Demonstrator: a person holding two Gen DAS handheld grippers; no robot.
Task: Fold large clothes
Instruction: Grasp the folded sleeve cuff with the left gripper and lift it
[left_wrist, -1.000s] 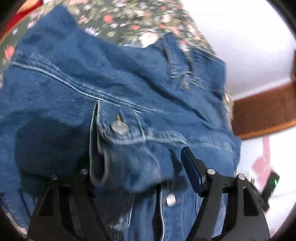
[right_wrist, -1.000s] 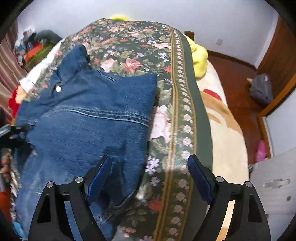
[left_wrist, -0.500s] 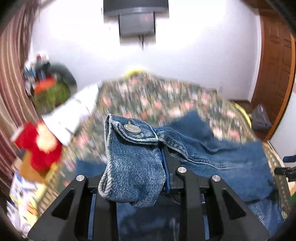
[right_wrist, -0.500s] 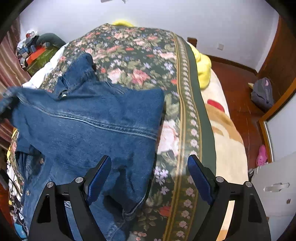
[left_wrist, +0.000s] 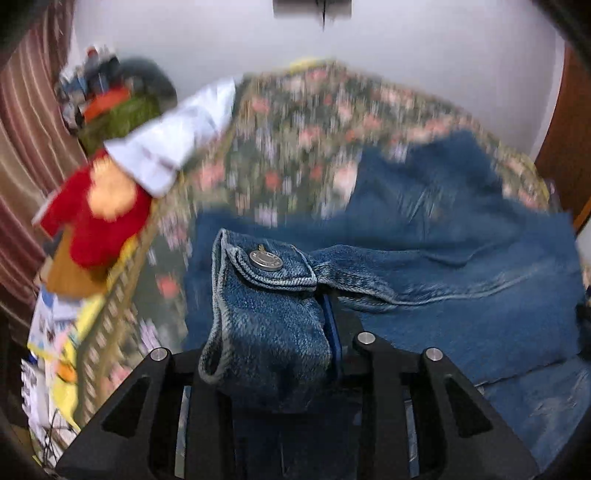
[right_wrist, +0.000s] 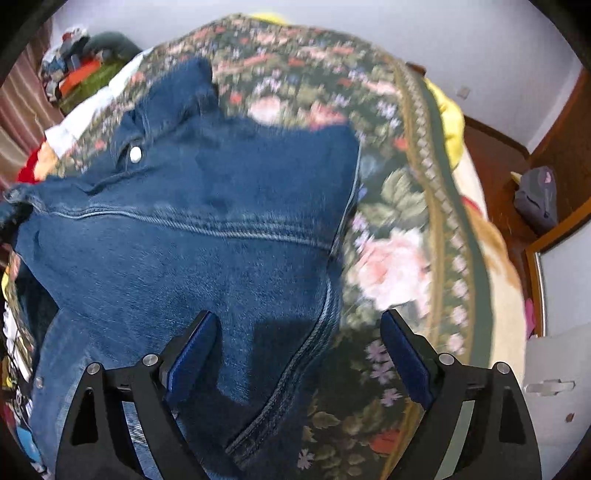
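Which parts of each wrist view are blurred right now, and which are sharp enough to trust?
Left wrist view: the denim cuff clamped in the left hand-held gripper is sharp; the floral bedspread smears. Right wrist view: the open right hand-held gripper is crisp; the denim jacket and bedspread are softly blurred.

The bed (right_wrist: 436, 236) wore a dark floral bedspread (right_wrist: 317, 77); a blue denim jacket (right_wrist: 207, 236) lay spread across it, with a white cloth (left_wrist: 177, 144) and red plush (left_wrist: 99, 218) along one edge
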